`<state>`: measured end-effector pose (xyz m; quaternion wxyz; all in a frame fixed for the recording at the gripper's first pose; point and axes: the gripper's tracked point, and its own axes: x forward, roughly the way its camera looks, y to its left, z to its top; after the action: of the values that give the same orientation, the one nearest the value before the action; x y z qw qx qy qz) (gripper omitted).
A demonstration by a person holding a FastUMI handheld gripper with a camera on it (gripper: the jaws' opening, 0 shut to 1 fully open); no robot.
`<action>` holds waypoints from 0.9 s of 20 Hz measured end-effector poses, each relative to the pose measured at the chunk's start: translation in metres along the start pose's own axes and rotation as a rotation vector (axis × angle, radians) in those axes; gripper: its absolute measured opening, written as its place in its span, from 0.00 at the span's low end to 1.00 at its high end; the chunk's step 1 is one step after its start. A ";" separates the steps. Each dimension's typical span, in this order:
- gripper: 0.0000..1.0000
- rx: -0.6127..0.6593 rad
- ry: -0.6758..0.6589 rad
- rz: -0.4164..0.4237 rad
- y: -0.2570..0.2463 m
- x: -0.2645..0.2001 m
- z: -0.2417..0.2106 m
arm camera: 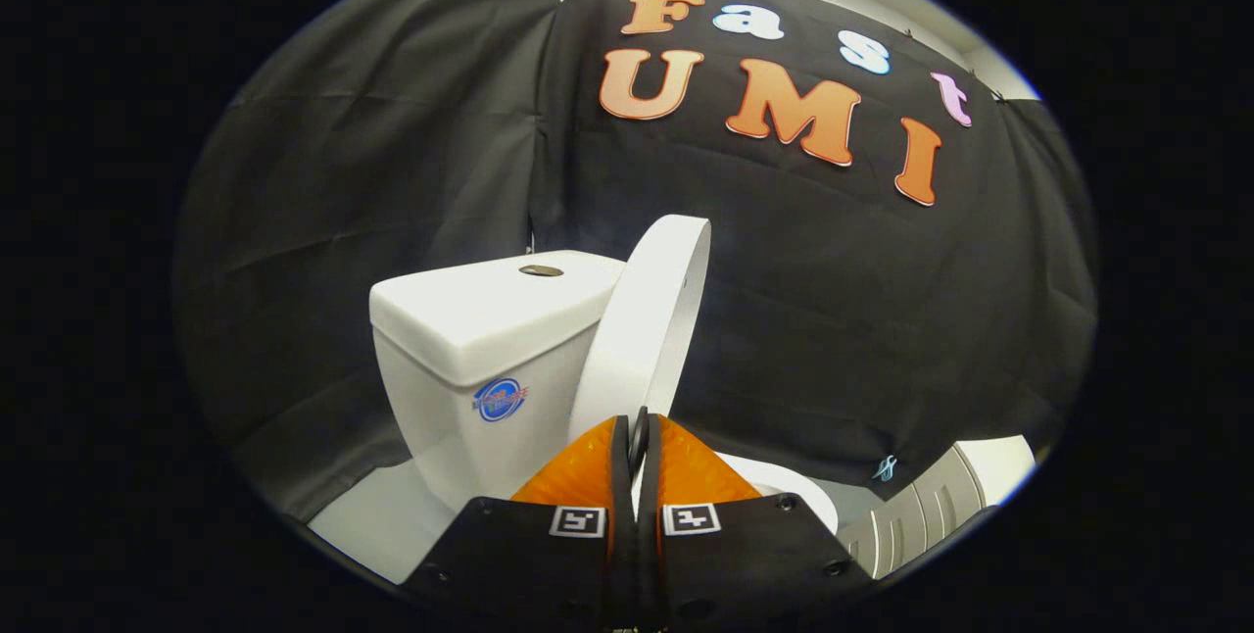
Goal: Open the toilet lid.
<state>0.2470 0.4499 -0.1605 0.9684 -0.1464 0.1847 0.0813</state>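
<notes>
Toilet lid [647, 319] raised beside tank [480, 339]; hand-held gripper [639, 442] fingers closed, empty.

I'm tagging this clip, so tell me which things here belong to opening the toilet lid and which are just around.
Part of the job:
- white plastic toilet lid, raised near upright by the tank
- gripper, fingers closed together just below the lid's lower edge
- white toilet seat rim, beyond the fingers

Just around:
- white ceramic tank
- round metal flush button
- ribbed grey-white object
</notes>
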 end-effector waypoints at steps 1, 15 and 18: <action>0.08 -0.010 -0.002 0.005 0.006 0.002 0.002; 0.08 -0.074 -0.004 0.022 0.045 0.019 0.010; 0.09 -0.021 -0.003 0.034 0.039 0.018 0.011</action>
<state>0.2593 0.4924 -0.1674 0.9656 -0.1535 0.1849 0.0997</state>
